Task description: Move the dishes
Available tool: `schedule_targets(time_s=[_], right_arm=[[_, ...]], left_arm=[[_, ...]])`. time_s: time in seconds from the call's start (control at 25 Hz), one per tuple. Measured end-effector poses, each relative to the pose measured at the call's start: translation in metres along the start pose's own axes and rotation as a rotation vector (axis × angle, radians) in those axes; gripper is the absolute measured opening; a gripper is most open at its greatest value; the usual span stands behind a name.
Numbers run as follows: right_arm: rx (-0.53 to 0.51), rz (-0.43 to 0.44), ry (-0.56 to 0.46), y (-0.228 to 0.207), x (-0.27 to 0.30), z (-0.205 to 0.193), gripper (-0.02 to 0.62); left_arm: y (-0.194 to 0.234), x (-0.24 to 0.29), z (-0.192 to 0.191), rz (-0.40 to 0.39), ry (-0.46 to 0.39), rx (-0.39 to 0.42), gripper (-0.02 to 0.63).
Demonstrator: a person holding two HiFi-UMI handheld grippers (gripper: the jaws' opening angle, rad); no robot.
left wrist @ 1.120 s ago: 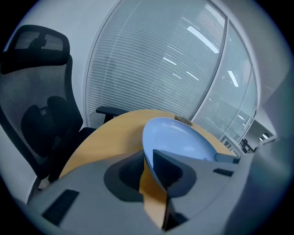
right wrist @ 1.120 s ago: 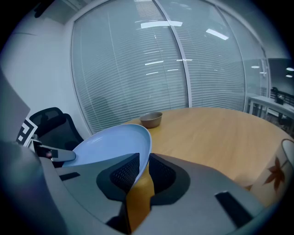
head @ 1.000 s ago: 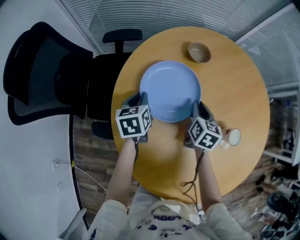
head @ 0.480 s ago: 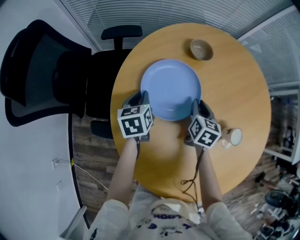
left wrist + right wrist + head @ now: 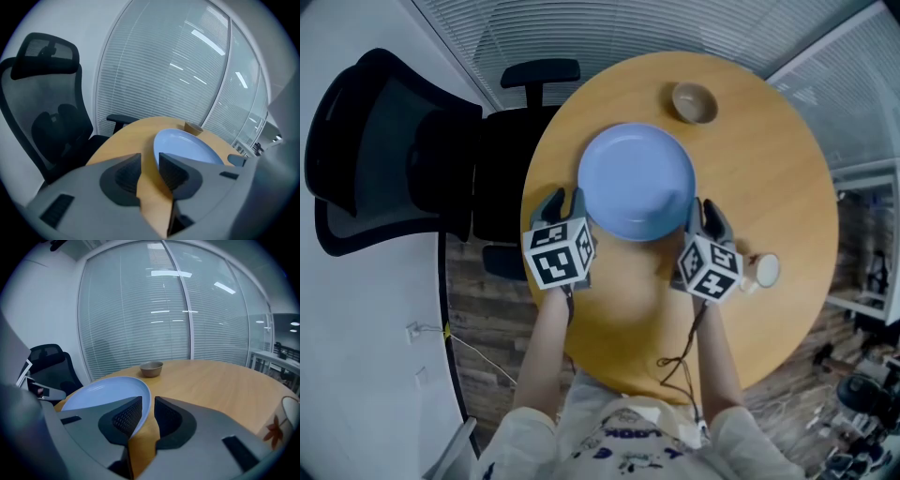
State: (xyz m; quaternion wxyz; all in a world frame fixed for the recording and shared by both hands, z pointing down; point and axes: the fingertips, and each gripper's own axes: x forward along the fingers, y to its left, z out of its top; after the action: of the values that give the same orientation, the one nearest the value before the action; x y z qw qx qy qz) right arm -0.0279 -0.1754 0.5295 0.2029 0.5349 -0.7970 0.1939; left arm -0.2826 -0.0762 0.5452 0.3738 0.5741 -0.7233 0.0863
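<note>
The left hand-held gripper (image 5: 565, 202) has just been opening its jaws, and they now stand well apart. In the left gripper view, the gap at its tips (image 5: 150, 157) shows only bare wood of the desk (image 5: 769, 169). The rim of the blue plate (image 5: 637, 183) lies just beside the right-hand jaw and is not gripped. From the head view this hand-held gripper sits at the plate's near-left rim, close to the desk's left edge.

The right hand-held gripper (image 5: 705, 208) has its jaws much closer together. In the right gripper view the rim of the blue plate (image 5: 105, 390) runs into the narrow gap (image 5: 148, 401) and lies against the left pad, with a thin strip of desk showing beside the right pad. It holds the plate by the near-right rim.

The plate is round, pale blue, plain and shallow, with a smooth raised rim and nothing on it. It sits on the left half of the round wooden desk, between the two grippers and the far edge. Whether it lies fully flat cannot be told.

A small brown bowl (image 5: 694, 103) stands near the far edge, well apart from the plate. A white cup (image 5: 764, 272) with a flower print stands near the right edge, just beside the right hand-held gripper. A black office chair (image 5: 394, 150) stands off the desk's left edge.
</note>
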Motion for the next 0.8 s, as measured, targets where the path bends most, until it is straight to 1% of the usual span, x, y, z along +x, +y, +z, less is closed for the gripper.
schedule_targets(time_s=[0.12,0.2,0.36,0.52,0.56,0.6,0.8], right_arm=[[-0.023,0.010,-0.038,0.006,-0.009,0.013,0.064],[-0.038,0.020,-0.072,0.011,-0.018,0.024,0.064],[-0.063,0.040,-0.144,0.015,-0.044,0.042,0.064],[-0.047,0.055,-0.197,0.008,-0.075,0.055,0.064],[-0.041,0.056,-0.205,0.004,-0.081,0.057,0.064],[-0.037,0.058,-0.212,0.001,-0.089,0.059,0.064],[-0.034,0.070,-0.241,-0.010,-0.125,0.070,0.063]], left_arm=[[0.005,-0.017,0.012,0.033,-0.051,0.010,0.098],[0.003,-0.030,0.021,0.039,-0.089,0.014,0.098],[-0.016,-0.058,0.038,0.001,-0.169,0.039,0.093],[-0.045,-0.087,0.043,-0.024,-0.222,0.081,0.039],[-0.054,-0.094,0.043,-0.035,-0.232,0.088,0.017],[-0.064,-0.100,0.041,-0.048,-0.240,0.094,0.008],[-0.108,-0.131,0.035,-0.094,-0.268,0.127,0.003]])
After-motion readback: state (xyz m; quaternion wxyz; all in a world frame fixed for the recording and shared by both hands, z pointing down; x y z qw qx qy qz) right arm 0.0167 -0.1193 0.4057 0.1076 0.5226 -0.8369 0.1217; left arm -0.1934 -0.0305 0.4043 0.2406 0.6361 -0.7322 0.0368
